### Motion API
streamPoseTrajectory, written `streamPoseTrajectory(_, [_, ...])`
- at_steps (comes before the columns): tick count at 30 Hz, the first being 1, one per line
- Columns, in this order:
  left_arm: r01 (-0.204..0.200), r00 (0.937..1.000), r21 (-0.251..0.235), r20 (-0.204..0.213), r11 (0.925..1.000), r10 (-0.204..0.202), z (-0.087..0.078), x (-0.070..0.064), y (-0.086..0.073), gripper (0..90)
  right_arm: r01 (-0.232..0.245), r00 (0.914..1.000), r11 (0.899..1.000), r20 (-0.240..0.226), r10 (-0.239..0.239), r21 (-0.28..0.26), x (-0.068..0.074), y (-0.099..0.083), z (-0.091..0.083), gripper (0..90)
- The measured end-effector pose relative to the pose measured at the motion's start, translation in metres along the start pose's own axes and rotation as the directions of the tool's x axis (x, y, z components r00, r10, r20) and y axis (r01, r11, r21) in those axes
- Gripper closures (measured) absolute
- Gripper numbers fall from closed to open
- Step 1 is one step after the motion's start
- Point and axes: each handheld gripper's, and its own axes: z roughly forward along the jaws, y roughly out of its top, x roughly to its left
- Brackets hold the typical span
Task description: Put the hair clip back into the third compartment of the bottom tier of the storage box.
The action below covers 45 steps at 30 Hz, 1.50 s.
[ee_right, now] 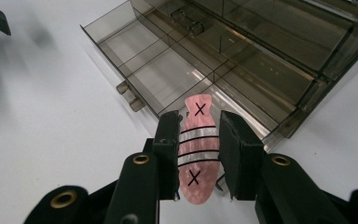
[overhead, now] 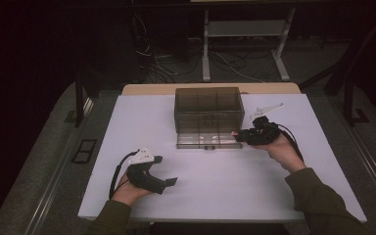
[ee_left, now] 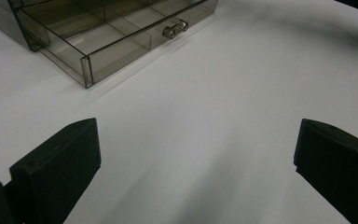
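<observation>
A smoked clear drawer box (overhead: 206,105) stands at the back middle of the white table (overhead: 215,176), its bottom drawer (overhead: 208,141) pulled out. My right gripper (overhead: 238,136) is at the drawer's right front corner, shut on a flat pink fish-shaped piece (ee_right: 196,154) with black stripes and two X marks. In the right gripper view the piece sticks up between the jaws of that gripper (ee_right: 200,119), just in front of the drawer's divided compartments (ee_right: 168,65), which look bare. My left gripper (overhead: 165,170) rests low at the front left, jaws wide open (ee_left: 196,140), nothing between them.
The drawer's front has a small knob (ee_left: 175,28). Bare table lies between the left gripper and the drawer (ee_left: 98,42). Beyond the table's far edge are cables and a metal stand's legs (overhead: 205,54) on the floor.
</observation>
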Motion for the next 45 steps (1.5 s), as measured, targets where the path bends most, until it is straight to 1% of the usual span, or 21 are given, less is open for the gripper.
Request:
streamPoseTrajectory(16, [0.001,1.0000,0.000,-0.001,1.0000,-0.001,0.001,0.000,0.000,0.0,-0.003,1.0000,1.000,-0.005,0.003,-0.005,-0.004,0.007,0.009,67.8])
streamPoseTrajectory(21, [0.002,1.0000,-0.002,-0.001,1.0000,-0.002,0.001,0.000,0.000,0.0,0.002,1.0000,1.000,0.000,-0.002,0.000,-0.003,0.010,0.012,67.8])
streamPoseTrajectory(22, [0.001,1.0000,-0.002,-0.001,1.0000,-0.001,0.001,0.000,0.000,0.0,0.013,0.9999,1.000,0.007,-0.013,0.005,-0.003,0.012,0.014,67.8])
streamPoseTrajectory(31, [0.003,1.0000,-0.002,0.000,1.0000,-0.003,0.001,0.000,0.000,0.0,0.032,0.9994,0.999,0.011,-0.032,0.011,-0.001,0.018,0.021,67.8])
streamPoseTrajectory(34, [0.003,1.0000,-0.001,0.000,1.0000,-0.003,0.001,0.000,0.000,0.0,0.028,0.9995,1.000,0.013,-0.028,0.011,-0.001,0.018,0.023,67.8])
streamPoseTrajectory(38, [0.003,1.0000,0.000,0.000,1.0000,-0.003,0.001,0.000,0.000,0.0,0.034,0.9991,0.999,0.025,-0.034,0.010,-0.001,0.018,0.027,67.7])
streamPoseTrajectory(41, [0.003,1.0000,-0.001,0.000,1.0000,-0.003,0.001,0.000,0.000,0.0,0.027,0.9993,1.000,0.028,-0.027,0.003,-0.003,0.018,0.030,67.8])
streamPoseTrajectory(45, [0.003,1.0000,-0.001,0.000,1.0000,-0.003,0.001,0.000,0.000,0.0,0.027,0.9992,1.000,0.030,-0.028,0.015,-0.003,0.018,0.037,67.8])
